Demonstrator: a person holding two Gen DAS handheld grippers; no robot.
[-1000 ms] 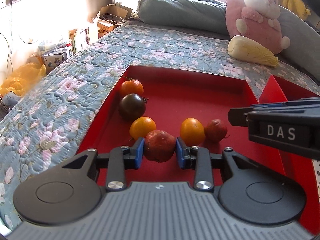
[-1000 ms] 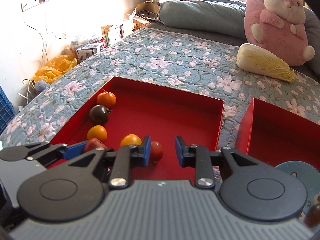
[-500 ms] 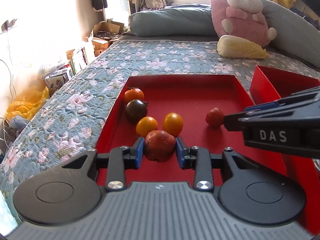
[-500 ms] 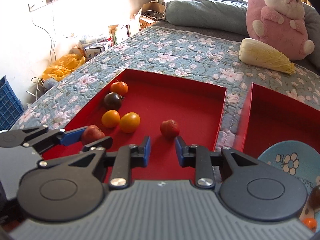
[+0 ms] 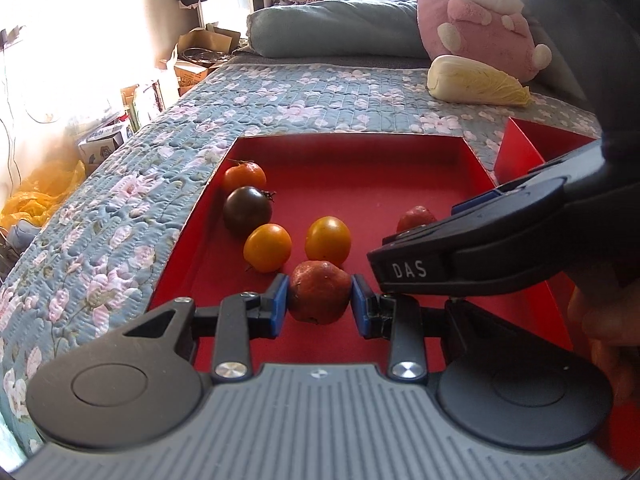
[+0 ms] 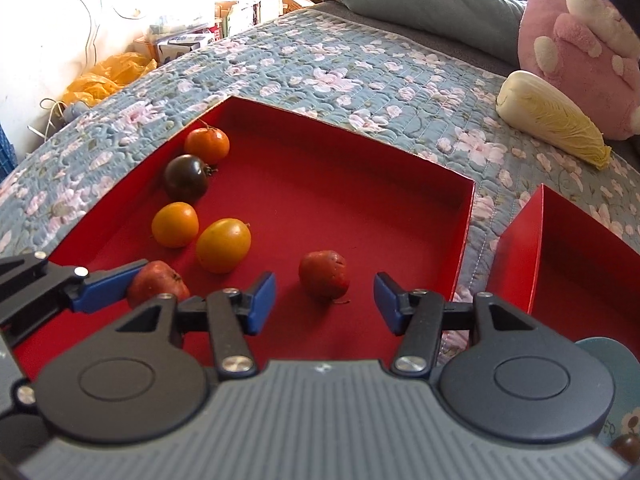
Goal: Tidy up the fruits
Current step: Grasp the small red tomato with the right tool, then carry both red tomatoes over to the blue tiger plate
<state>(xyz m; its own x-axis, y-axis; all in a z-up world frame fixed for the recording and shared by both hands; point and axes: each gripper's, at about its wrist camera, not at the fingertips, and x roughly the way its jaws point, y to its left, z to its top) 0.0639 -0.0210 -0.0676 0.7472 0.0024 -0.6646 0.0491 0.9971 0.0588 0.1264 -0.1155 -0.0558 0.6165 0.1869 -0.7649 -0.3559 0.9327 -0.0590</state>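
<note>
- Floral quilt [image 6: 320, 60] on bed, carrying red tray [image 6: 466, 216]
- Left gripper [image 5: 319, 305]: blue pads clamped on a dull red fruit [image 5: 319, 291], near tray's front
- Right gripper [image 6: 325, 302]: fingers spread wide, small red fruit [image 6: 323, 274] lying between them
- Two yellow tomatoes [image 6: 223, 245], dark tomato [image 6: 186, 177], orange tomato [image 6: 207, 145]: along tray's left side

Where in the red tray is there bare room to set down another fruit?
The red tray is bare across its far half and right side, between the lone red fruit and the right wall. The left wall is crowded: orange tomato, dark tomato, two yellow tomatoes.
</note>
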